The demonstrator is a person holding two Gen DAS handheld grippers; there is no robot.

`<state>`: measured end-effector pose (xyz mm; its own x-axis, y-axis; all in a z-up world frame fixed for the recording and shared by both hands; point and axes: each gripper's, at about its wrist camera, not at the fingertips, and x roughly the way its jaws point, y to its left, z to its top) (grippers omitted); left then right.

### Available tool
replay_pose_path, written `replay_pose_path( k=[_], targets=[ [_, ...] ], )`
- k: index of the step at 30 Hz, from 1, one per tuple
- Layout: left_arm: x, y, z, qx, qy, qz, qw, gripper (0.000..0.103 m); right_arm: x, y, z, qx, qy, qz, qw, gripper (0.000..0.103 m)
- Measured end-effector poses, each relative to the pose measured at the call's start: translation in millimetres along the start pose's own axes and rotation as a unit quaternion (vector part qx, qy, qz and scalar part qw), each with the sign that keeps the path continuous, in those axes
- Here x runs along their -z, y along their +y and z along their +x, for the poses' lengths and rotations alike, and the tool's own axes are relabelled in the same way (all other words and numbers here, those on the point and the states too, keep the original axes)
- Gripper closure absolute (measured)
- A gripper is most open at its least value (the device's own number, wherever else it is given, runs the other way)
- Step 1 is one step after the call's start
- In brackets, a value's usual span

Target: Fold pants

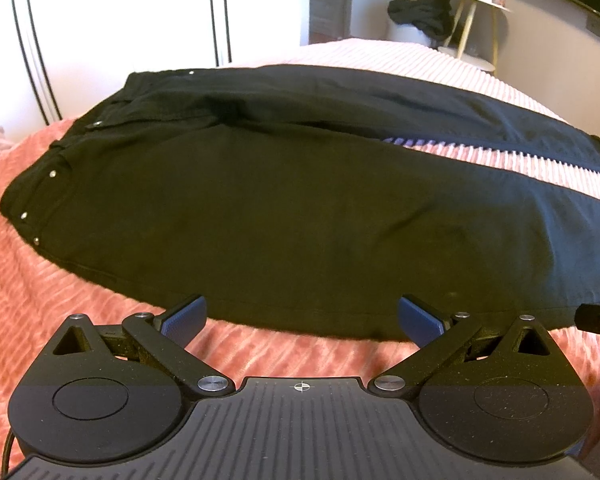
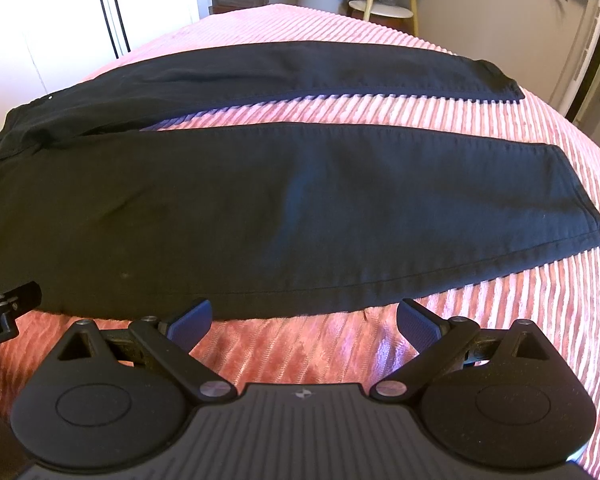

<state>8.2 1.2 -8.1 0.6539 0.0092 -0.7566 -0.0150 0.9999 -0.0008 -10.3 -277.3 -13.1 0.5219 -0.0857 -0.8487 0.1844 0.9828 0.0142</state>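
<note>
Black pants lie flat on a pink ribbed bedspread, waistband at the left, two legs spread apart toward the right. In the right wrist view the near leg and the far leg end in hems at the right. My left gripper is open and empty, its blue pads just at the near edge of the pants by the hip. My right gripper is open and empty at the near edge of the near leg. Each gripper shows at the edge of the other's view.
The bedspread fills the foreground. A white wardrobe stands behind the bed at the left. A small round side table and a dark garment heap stand beyond the far side of the bed.
</note>
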Motion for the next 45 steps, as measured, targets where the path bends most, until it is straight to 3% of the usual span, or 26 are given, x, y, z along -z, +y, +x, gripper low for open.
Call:
replay_pose_path(
  k=[16,23,25,28,31,33,35,37,40,45],
  targets=[
    [-1,2,3,0.005,0.005,-0.005,1.0000,0.000,-10,-13,12,-0.021,0.032,0.037,0.999,0.004],
    [-3,4,1,-0.001,-0.005,-0.016,0.9999,0.000,-45,-39,62,-0.012,0.060,0.095,0.994,0.004],
    [-10,4,-1,-0.010,-0.017,-0.016,0.9997,0.000,-47,-47,78,-0.013,0.079,0.108,0.991,0.004],
    [-30,8,2,-0.026,-0.046,-0.024,0.9983,0.000,-46,-54,85,-0.024,0.072,0.130,0.989,0.004],
    [-56,24,18,-0.050,-0.067,-0.069,0.9941,0.000,-46,-63,89,-0.040,0.074,0.148,0.985,0.004],
    [-68,36,37,-0.068,-0.072,-0.096,0.9904,0.000,-54,-61,93,-0.045,0.105,0.118,0.986,0.004],
    [-77,50,53,-0.087,-0.075,-0.111,0.9872,0.000,-74,-66,90,-0.064,0.130,0.094,0.985,0.004],
    [-77,62,66,-0.114,-0.090,-0.125,0.9815,0.000,-106,-83,81,-0.091,0.095,0.124,0.983,0.004],
    [-70,74,79,-0.136,-0.110,-0.143,0.9742,0.000,-172,-109,91,-0.075,0.047,0.188,0.978,0.004],
    [-59,84,89,-0.146,-0.141,-0.152,0.9673,0.000,-295,-144,183,-0.021,0.068,0.300,0.951,0.007]
  ],
)
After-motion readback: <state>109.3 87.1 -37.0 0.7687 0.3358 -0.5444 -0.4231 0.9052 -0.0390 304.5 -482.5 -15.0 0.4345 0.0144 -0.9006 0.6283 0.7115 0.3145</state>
